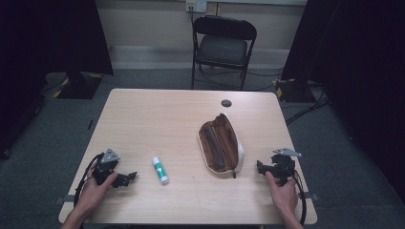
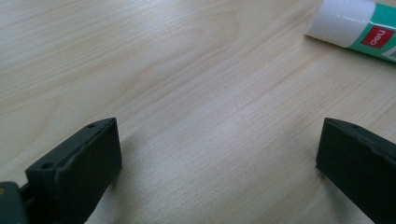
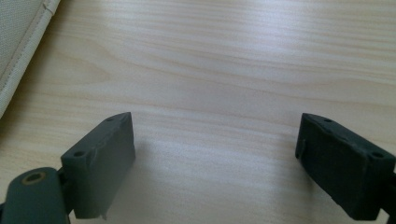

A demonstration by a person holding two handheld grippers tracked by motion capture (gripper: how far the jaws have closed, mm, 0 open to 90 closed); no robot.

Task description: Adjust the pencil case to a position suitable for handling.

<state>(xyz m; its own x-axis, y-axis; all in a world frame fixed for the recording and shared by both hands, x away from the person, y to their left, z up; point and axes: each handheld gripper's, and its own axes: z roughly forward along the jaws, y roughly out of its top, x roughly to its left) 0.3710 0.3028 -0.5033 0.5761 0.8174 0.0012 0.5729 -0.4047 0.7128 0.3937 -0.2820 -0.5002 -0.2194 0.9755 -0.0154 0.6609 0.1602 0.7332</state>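
Observation:
An open pencil case point(image 1: 221, 144), white outside and brown inside, lies right of the table's middle. A white and green glue stick point(image 1: 160, 170) lies to its left. My left gripper point(image 1: 128, 178) rests on the table at the front left, a little left of the glue stick, and it is open with bare wood between its jaws. In the left gripper view the glue stick point(image 2: 357, 25) lies at the top right. My right gripper point(image 1: 261, 167) rests open at the front right, just right of the case. The case's white edge point(image 3: 21, 42) is at the top left of the right gripper view.
The wooden table point(image 1: 157, 119) has a round cable hole point(image 1: 226, 103) near its far edge. A black folding chair point(image 1: 222, 45) stands beyond the table. Dark stands and cables sit on the grey carpet at both sides.

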